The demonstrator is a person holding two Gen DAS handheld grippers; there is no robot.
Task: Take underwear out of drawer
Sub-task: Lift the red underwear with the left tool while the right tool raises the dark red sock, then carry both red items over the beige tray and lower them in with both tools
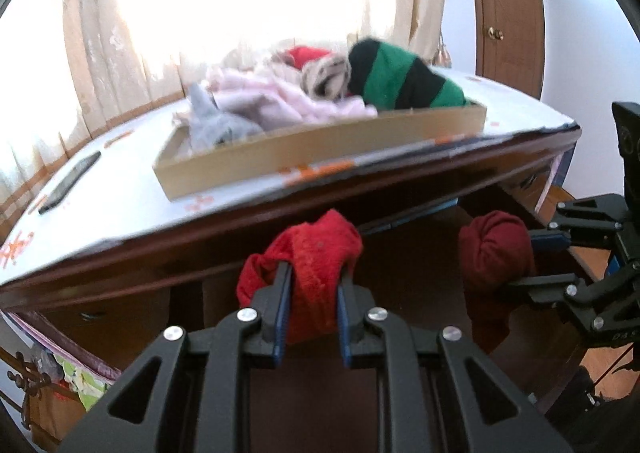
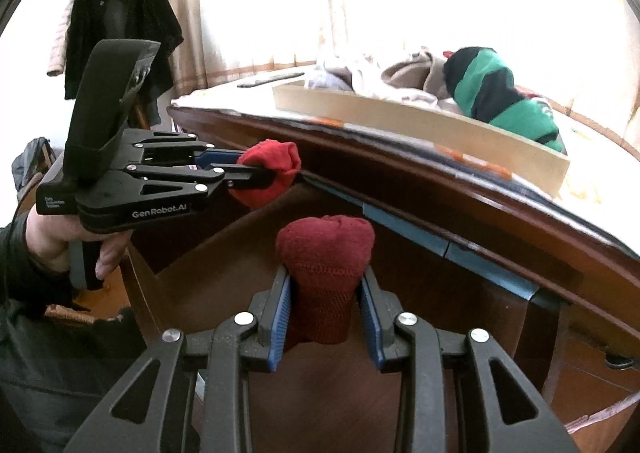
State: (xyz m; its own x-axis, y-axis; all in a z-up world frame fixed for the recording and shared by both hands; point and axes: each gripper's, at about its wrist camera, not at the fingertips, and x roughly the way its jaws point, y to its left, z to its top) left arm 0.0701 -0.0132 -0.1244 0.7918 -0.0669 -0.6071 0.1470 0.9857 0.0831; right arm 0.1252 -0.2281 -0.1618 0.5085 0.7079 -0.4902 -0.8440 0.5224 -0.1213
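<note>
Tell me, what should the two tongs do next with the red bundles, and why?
Probably lift both a little higher and carry them over the tray. The left tongs are shut on a bright red bundle and the right tongs on a dark red bundle, both below the desk edge. The tray on top already holds other clothes.

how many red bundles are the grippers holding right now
2: a bright red bundle clamped in the left gripper, and a dark red bundle clamped in the right gripper, both below the table edge.
</note>
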